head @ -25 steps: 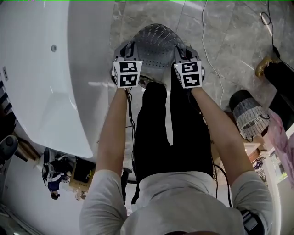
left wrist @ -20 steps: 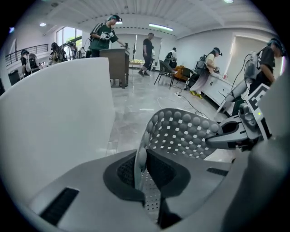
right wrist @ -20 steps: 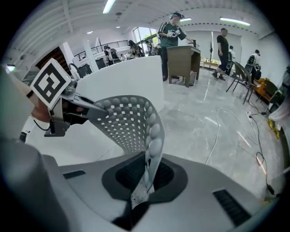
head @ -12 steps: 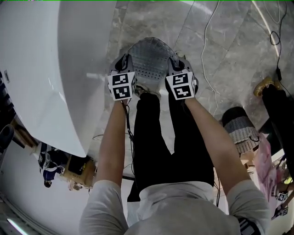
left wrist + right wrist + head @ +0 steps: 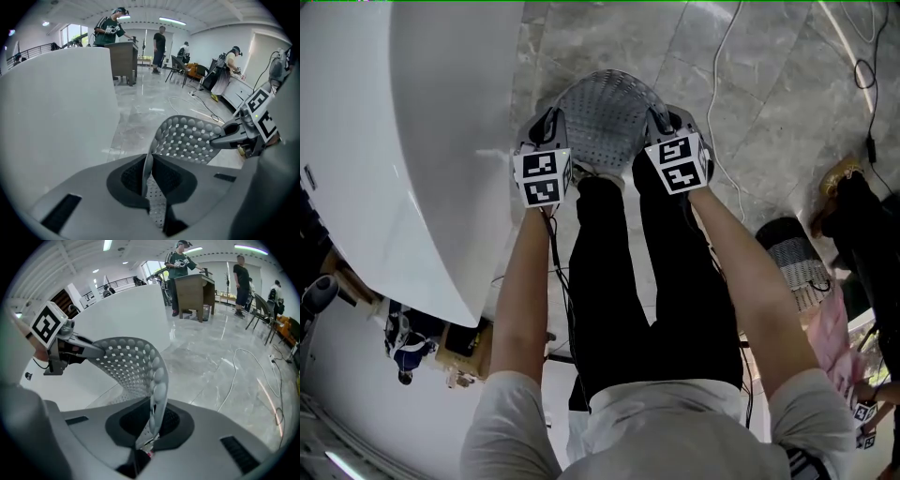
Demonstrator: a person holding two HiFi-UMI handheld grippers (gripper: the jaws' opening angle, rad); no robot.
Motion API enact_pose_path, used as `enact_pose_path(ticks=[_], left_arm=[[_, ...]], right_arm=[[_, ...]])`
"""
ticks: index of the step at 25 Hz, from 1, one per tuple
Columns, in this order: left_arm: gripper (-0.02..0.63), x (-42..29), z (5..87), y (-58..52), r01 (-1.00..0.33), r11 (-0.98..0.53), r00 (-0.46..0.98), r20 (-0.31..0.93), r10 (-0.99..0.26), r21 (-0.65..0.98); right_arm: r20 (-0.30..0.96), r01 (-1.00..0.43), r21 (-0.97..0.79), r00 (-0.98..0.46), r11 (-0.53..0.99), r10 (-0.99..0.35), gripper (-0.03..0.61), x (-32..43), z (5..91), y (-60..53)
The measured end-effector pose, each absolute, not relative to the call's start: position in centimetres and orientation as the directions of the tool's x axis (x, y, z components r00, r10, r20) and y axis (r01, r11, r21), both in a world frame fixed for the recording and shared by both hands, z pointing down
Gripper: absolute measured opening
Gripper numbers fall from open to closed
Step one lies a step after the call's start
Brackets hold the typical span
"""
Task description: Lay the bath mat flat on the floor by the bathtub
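Close by: bathtub point(image 5: 412, 141), cable point(image 5: 713, 80), basket point(image 5: 789, 253).

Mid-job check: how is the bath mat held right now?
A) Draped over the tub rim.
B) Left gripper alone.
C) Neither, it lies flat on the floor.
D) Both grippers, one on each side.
D: the left gripper and the right gripper are each shut on an edge of the bath mat, which curves between them.
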State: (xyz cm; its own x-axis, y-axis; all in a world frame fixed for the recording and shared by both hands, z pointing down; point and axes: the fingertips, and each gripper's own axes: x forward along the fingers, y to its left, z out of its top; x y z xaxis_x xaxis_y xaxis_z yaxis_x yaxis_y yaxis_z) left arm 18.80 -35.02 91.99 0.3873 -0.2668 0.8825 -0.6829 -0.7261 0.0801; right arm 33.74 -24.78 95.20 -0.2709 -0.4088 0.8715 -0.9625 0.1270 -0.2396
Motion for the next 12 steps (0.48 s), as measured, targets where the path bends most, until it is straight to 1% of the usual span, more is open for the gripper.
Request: enact_pose_path(ticks=[3, 8, 12], left_arm=[[0.031, 19.2, 92.9, -36.1, -0.681, -0.728, 0.396, 0.875, -0.279, 0.076], [0.031, 20.1, 94.7, -36.7, -0.671, -0.735, 0.419, 0.867, -0.27, 0.096], [0.031, 20.5, 96.0, -37.0, -0.64, -0.762, 0.437, 0.864, -0.252, 0.102]], right_arm=[[0.862, -0.96, -0.229, -0.276, 0.16, -0.425, 0.02, 33.2, 95.3, -25.2], [0.864, -0.967, -0.239, -0.252, 0.087, -0.435, 0.021, 34.0, 97.2, -24.4], [0.868, -0.972, -0.222, -0.234, 0.08, -0.437, 0.021, 34.6, 98.5, -24.9]])
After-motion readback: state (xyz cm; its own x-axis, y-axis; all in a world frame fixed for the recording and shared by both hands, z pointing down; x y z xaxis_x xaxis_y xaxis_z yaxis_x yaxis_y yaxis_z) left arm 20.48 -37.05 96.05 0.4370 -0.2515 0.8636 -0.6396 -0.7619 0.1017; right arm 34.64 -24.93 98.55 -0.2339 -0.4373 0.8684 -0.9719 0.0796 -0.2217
